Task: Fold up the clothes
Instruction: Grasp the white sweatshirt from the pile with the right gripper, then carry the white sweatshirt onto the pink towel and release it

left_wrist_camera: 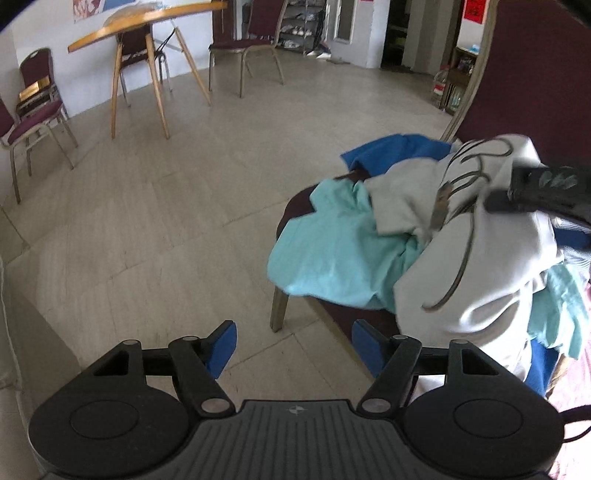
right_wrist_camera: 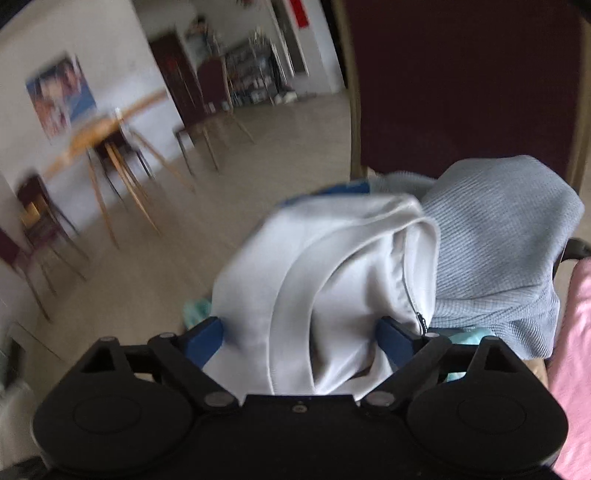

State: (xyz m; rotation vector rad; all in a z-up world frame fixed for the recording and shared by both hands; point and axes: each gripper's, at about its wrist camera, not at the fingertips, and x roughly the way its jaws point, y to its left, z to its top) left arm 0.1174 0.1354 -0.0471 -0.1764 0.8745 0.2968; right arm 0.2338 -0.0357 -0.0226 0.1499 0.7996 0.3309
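On a maroon banquet chair (left_wrist_camera: pixel 517 85) lies the clothes heap: white zip jacket (right_wrist_camera: pixel 325 280), turquoise shirt (left_wrist_camera: pixel 332 254), blue garment (left_wrist_camera: pixel 399 151). Pale tiled floor (left_wrist_camera: pixel 166 206), wooden table (left_wrist_camera: pixel 140 22) beyond. The left gripper (left_wrist_camera: pixel 293 345) gapes empty; the right gripper (right_wrist_camera: pixel 299 338) stands wide, jacket bunched between its fingers.

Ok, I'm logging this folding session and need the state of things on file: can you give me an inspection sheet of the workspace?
Surface: maroon chair; seat mostly covered by clothes.
Job's things: white zip garment, turquoise garment, blue garment, pale knit, heaped unfolded.
Clutter: nothing seen.
Grippers: left claw open, empty, short of the pile; right claw open around the white garment.
Cables: nothing seen.
Surroundings: tiled floor, wooden table, spare chairs.
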